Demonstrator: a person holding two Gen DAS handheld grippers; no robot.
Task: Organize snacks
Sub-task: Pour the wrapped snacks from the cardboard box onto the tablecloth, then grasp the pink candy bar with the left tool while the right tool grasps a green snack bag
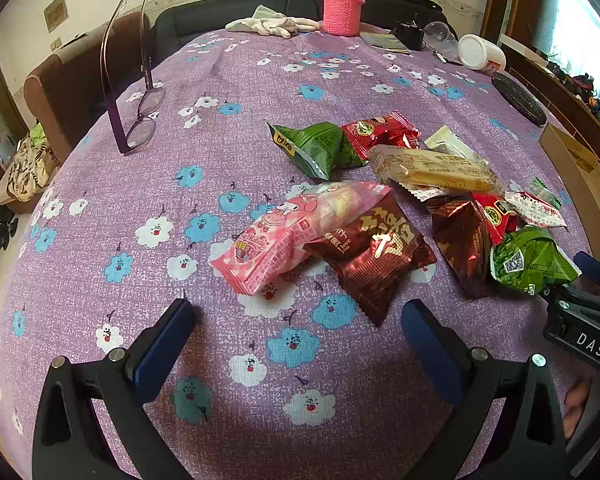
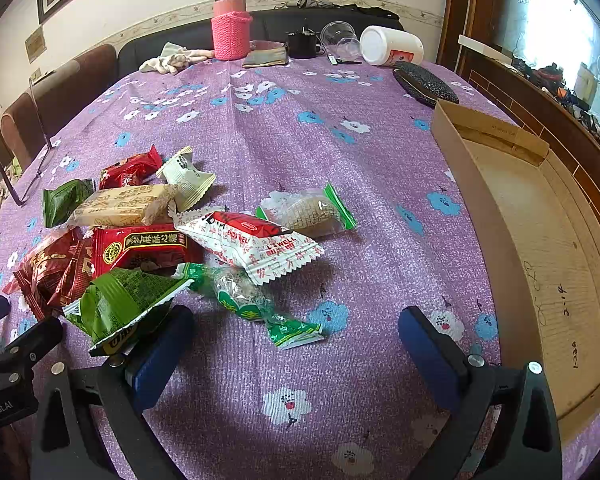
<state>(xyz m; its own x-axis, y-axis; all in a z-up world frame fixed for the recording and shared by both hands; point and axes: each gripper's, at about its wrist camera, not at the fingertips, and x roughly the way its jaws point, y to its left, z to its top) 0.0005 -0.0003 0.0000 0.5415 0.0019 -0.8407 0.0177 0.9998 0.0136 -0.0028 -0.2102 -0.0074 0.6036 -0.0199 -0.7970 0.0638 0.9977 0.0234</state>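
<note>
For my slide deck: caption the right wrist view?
Open right gripper hovers near snack packets beside an empty cardboard tray.

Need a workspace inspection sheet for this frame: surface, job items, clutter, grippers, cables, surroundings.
Surface: purple floral tablecloth, flat, covering the table.
Job's things: loose pile of snack packets; pink packet nearest the left gripper, clear green-ended packet nearest the right gripper; cardboard box at the right edge, nothing seen inside.
Clutter: eyeglasses, pink-sleeved flask, white gloves, tipped white jar, dark glasses case.
Grippers: left gripper and right gripper both have jaws open, holding nothing, low over the cloth.
Cables: nothing seen.
Surroundings: dark sofa behind the table, window at right.
</note>
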